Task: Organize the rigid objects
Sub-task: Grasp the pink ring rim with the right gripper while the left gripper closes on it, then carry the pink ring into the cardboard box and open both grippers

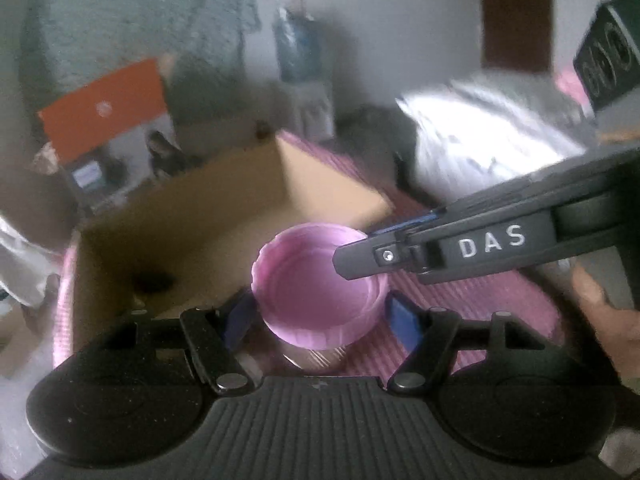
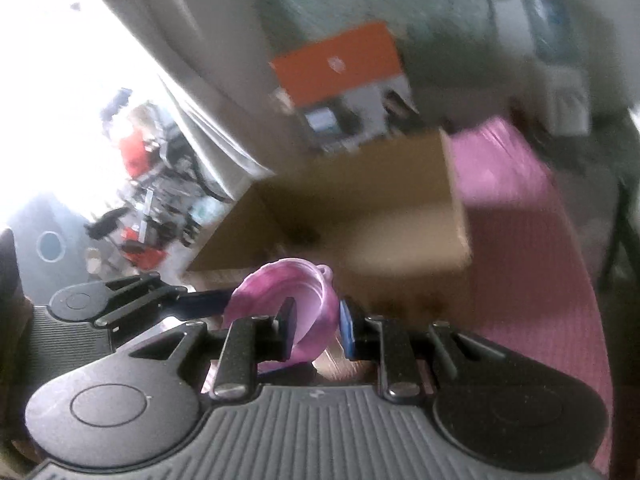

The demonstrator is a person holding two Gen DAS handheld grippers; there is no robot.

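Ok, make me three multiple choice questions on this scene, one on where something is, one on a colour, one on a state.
1. Where is the cardboard box?
A. beyond the lid
B. on top of the lid
C. inside the lid

2. What colour is the lid?
A. green
B. pink
C. yellow

3. How does the right tool stand with the lid?
A. far away from it
B. lying flat underneath it
C. shut on its rim

Answers: 1 A, the box sits behind the lid on the pink mat. 2 B, it is plainly pink. 3 C, one pad sits inside the rim and one outside; the left tool flanks it too.

Left gripper [image 1: 320,316] spread wide — right gripper [image 2: 316,326] clamped, both close together.
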